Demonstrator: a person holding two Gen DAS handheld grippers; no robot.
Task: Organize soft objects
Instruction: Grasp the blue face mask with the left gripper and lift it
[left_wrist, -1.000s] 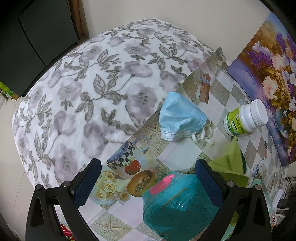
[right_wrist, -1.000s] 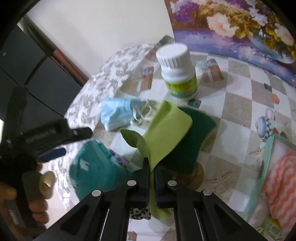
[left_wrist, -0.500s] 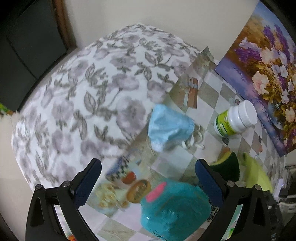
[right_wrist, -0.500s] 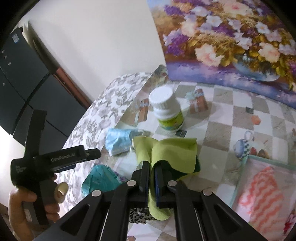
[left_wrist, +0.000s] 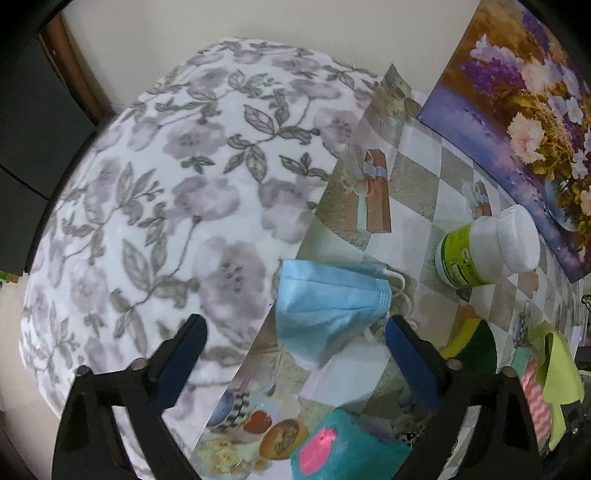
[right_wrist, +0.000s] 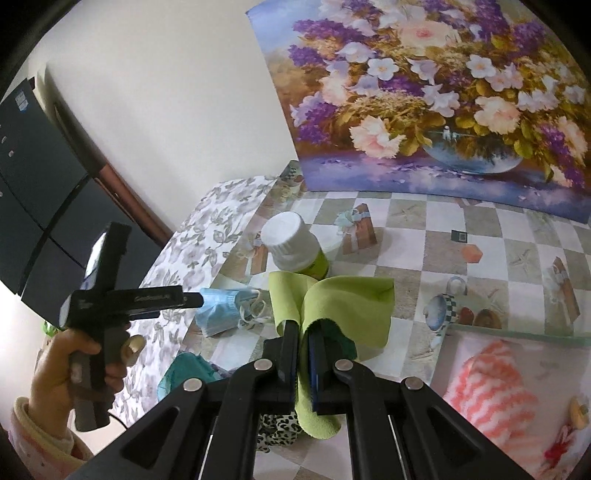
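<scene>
Lime-green cloth (right_wrist: 347, 306) is pinched between the closed jaws of the right gripper (right_wrist: 303, 339), its folds fanning up above the black fingers and a strip of it hanging below them. Just behind the cloth a dark green sponge (right_wrist: 341, 341) peeks out (its yellow edge shows better from the left wrist view (left_wrist: 460, 334)). To the right of this gripper sits a pale tray (right_wrist: 517, 334) holding a coral-and-white striped cloth (right_wrist: 491, 380). A leopard-print item (right_wrist: 275, 430) lies under the gripper's body, partly hidden.

On the left side, the left gripper (left_wrist: 295, 354) points steeply down over the table (right_wrist: 443, 258), its jaws wide apart and closing, with a blue face mask (left_wrist: 328, 302) lying between and slightly beyond the blue pads (left_wrist: 177, 365); neither pad touches it. The mask rests on the checked tablecloth right at its edge, beside a flower-patterned blanket (left_wrist: 177, 192), with its white ear loops bunched toward the right finger. A teal pouch (left_wrist: 351, 446) with a pink tag lies nearer than the mask, low between the fingers. From the right wrist view, a hand (right_wrist: 74, 365) in a pale sleeve grips this tool's handle.

Farther back, a white-capped bottle (right_wrist: 291, 247) with a green label stands on the tablecloth. Beyond it, a flower painting (right_wrist: 443, 92) leans against the wall.
</scene>
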